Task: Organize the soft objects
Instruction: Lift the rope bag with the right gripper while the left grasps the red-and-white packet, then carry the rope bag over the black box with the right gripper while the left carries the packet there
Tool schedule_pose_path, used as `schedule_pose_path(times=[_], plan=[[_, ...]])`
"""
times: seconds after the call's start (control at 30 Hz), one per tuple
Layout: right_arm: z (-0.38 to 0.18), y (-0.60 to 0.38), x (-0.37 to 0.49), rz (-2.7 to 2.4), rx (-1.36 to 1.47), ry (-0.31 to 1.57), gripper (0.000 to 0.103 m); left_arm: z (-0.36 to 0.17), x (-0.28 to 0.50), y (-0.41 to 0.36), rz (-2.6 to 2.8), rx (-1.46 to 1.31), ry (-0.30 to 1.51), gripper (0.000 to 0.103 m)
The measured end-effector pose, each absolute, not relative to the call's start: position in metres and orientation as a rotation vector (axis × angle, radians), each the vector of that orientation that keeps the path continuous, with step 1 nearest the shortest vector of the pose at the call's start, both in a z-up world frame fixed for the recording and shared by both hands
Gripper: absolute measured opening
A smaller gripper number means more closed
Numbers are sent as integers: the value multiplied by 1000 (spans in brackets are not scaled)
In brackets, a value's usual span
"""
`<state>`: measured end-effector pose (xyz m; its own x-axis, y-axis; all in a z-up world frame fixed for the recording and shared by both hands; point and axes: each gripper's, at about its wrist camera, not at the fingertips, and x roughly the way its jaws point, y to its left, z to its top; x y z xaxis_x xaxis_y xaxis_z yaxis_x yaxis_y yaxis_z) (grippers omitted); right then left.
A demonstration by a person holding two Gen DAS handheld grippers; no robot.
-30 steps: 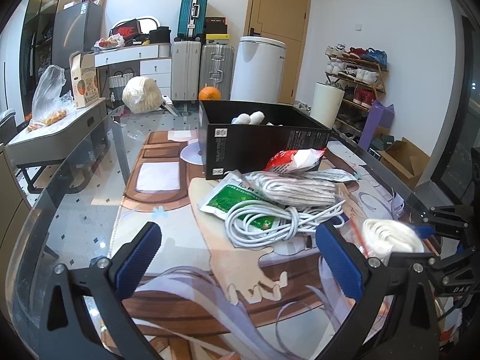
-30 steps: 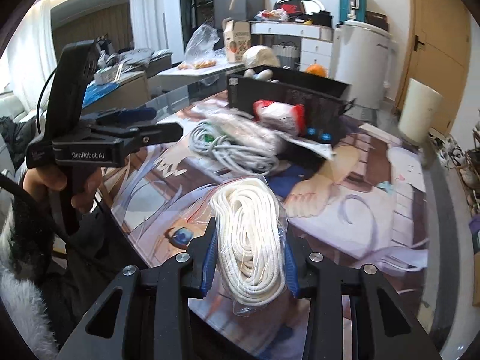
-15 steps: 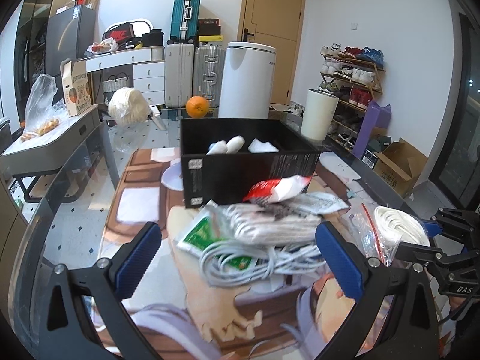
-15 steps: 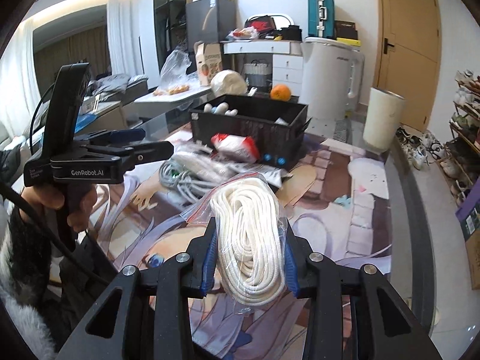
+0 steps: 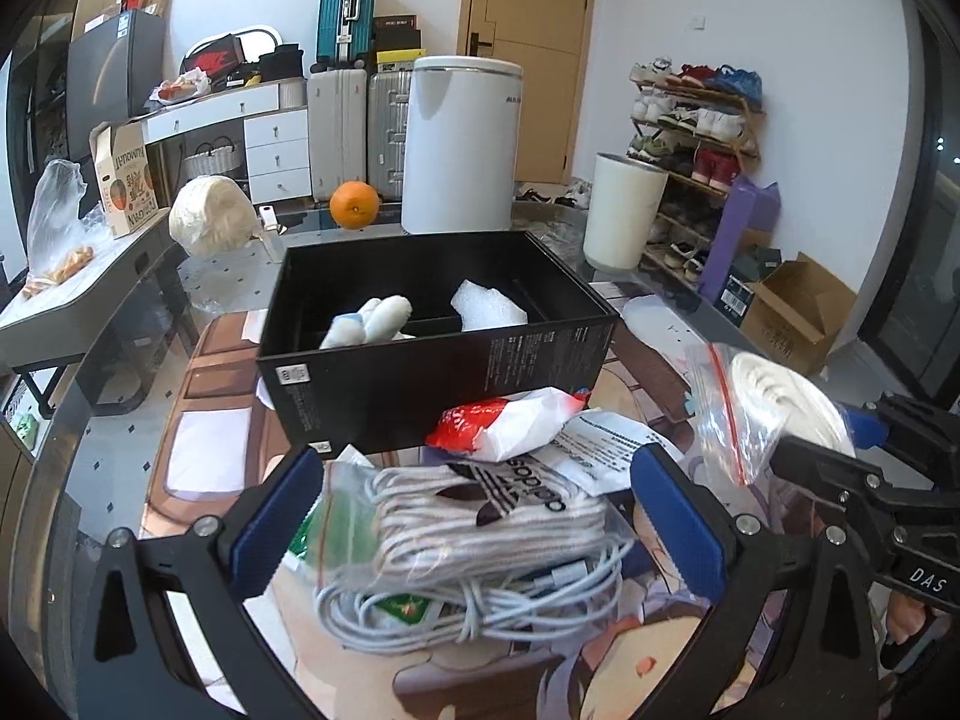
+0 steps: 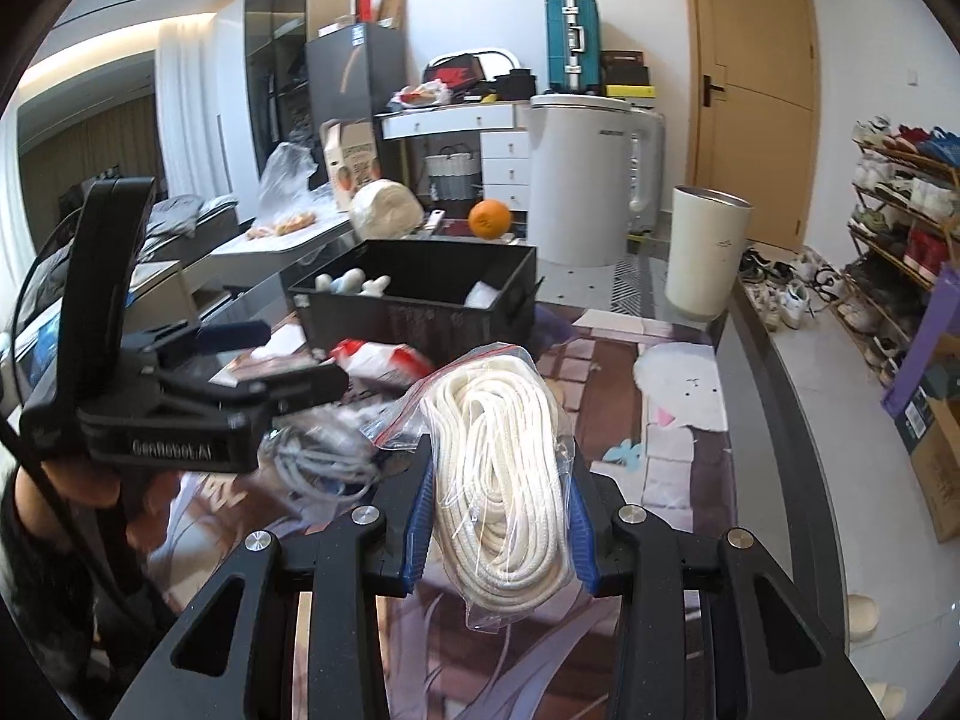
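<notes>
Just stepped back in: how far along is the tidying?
Done: white soft items lie in the black box. In hand: the right gripper clamps a bagged rope. Left: socks, cable and red-white packet sit on the table; the left gripper is open.
</notes>
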<state>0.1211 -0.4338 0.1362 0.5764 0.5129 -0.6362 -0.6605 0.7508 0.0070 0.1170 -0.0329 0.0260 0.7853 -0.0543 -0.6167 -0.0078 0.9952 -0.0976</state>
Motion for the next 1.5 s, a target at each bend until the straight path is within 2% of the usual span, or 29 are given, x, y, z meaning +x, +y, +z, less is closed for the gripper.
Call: schedule_pose_path(times=[0.33, 0.47, 0.53, 0.6, 0.63, 0.7, 0.9, 1.5], plan=[[130, -426, 150, 651, -206, 672, 37, 16, 146, -41, 7, -72, 723, 100], [129, -424, 155, 654, -210, 676, 37, 13, 155, -41, -2, -81, 742, 94], [128, -424, 156, 654, -207, 680, 37, 11, 159, -41, 5, -82, 749, 86], [126, -424, 158, 656, -203, 688, 37, 9, 160, -41, 1, -88, 757, 72], [126, -424, 159, 657, -201, 689, 37, 8, 161, -41, -1, -90, 760, 69], [125, -423, 159, 660, -202, 691, 37, 6, 163, -42, -11, -90, 763, 53], [125, -422, 160, 662, -207, 689, 37, 11, 156, -41, -33, -93, 730, 50], [149, -407, 138, 700, -205, 614, 37, 46, 102, -9, -18, -102, 559, 50]])
